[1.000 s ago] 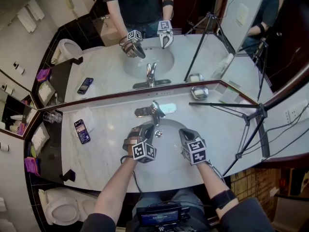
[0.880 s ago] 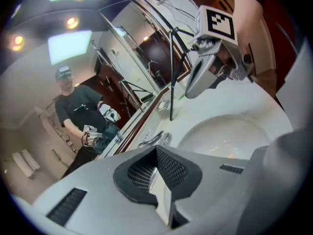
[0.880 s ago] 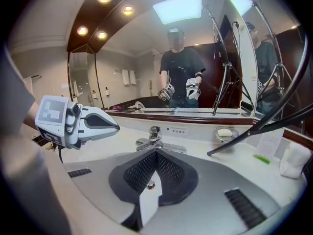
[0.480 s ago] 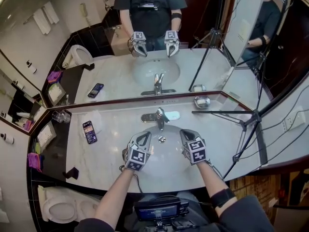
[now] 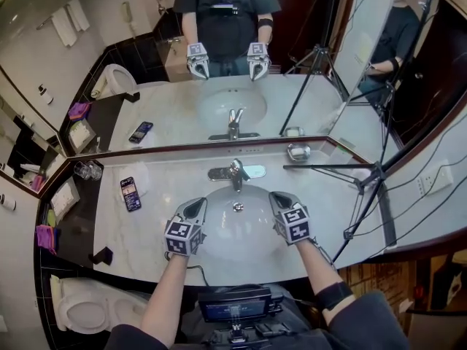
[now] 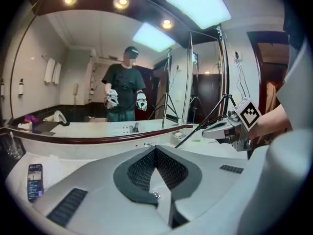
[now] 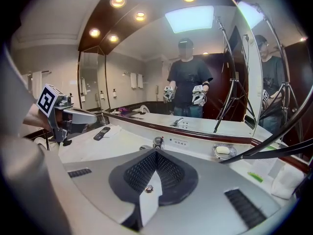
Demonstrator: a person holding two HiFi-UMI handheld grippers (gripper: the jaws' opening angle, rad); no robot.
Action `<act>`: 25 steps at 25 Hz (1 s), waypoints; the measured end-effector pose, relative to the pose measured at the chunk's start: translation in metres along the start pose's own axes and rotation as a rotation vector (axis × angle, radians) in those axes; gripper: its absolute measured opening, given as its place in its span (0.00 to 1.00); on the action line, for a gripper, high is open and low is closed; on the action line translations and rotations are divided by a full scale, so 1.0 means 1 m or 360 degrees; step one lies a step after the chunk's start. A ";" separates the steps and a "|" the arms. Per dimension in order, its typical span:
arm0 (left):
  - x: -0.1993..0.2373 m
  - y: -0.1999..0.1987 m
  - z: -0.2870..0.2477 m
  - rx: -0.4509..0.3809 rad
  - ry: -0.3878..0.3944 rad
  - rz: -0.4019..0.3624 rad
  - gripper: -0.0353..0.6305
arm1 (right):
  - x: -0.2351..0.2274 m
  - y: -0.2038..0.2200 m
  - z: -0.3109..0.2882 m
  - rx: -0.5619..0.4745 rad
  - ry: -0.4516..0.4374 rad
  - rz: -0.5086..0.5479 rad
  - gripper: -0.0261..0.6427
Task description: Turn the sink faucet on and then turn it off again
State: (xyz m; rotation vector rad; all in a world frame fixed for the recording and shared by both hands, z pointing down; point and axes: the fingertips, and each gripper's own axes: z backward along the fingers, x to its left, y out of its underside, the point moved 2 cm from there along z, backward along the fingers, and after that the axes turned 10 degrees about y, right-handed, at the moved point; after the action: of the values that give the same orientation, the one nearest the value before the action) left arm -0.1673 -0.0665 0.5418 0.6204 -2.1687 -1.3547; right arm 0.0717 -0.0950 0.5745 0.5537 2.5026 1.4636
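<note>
The left tongs (image 5: 195,208) and right tongs (image 5: 279,199) hang clenched, empty, over the white oval sink (image 5: 237,235), well apart from the chrome lever faucet (image 5: 235,172) at its back edge. No water seems to run; either the 2 turns are finished or neither has begun.

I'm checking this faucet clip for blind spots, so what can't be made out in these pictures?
- Water from the chrome sink faucet: too small in the head view; the right claw covers its spout in the right gripper view, the left claw hides it entirely in the left gripper view.
- Black smartphone screen: too small to read in any view.
</note>
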 end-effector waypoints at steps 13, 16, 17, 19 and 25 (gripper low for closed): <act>0.001 0.009 0.016 0.0027 -0.0098 -0.0001 0.05 | 0.001 0.011 0.004 0.0041 -0.0002 0.0017 0.07; -0.001 0.009 0.015 0.0021 -0.0095 -0.0012 0.05 | 0.002 0.013 0.004 0.0047 -0.0001 0.0033 0.07; -0.002 0.010 0.015 0.0024 -0.0097 -0.0013 0.05 | 0.002 0.014 0.005 0.0049 -0.0002 0.0033 0.07; -0.003 0.010 0.015 0.0027 -0.0102 -0.0010 0.05 | 0.001 0.015 0.004 0.0049 -0.0001 0.0033 0.07; 0.000 0.009 0.009 0.0024 -0.0100 0.0007 0.05 | 0.003 0.011 0.000 0.0076 0.0014 0.0131 0.07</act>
State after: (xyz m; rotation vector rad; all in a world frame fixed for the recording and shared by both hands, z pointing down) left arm -0.1737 -0.0567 0.5464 0.5853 -2.2305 -1.3741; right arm 0.0708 -0.0892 0.5840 0.6677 2.5561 1.4399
